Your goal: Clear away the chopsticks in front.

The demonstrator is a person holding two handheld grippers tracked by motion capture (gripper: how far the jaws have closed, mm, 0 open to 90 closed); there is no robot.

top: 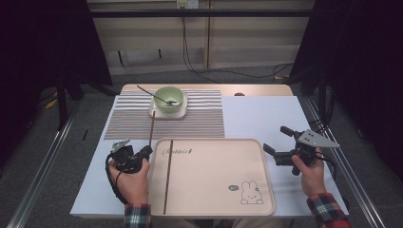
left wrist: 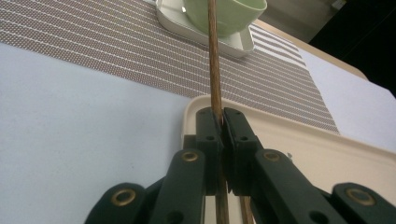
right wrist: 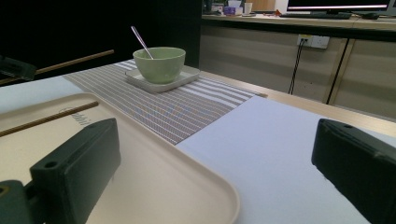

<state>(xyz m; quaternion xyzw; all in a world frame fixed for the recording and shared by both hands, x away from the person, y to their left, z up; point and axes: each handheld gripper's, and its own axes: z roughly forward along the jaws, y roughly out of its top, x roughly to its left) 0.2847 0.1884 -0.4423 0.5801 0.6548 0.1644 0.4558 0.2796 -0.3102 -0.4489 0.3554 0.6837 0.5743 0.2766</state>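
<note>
A: Where is the left gripper (top: 144, 153) relative to the tray (top: 209, 199)?
B: Just off the tray's left rim. Its fingers (left wrist: 208, 128) are pinched tight on a chopstick (top: 152, 127), which points away over the striped mat (top: 199, 121) toward the green bowl (top: 169, 99).

A: And the second chopstick (top: 167, 175)?
B: Lying inside the tray, close along that same left rim, running near edge to far edge.

A: The right gripper (top: 278, 142)?
B: Beyond the tray's right rim, over bare tabletop (top: 266, 116), fingers (right wrist: 74, 168) spread wide with nothing between them.

A: Free room?
B: Most of the tray floor right of the chopstick is open; so is the tabletop past the tray's far right corner.
</note>
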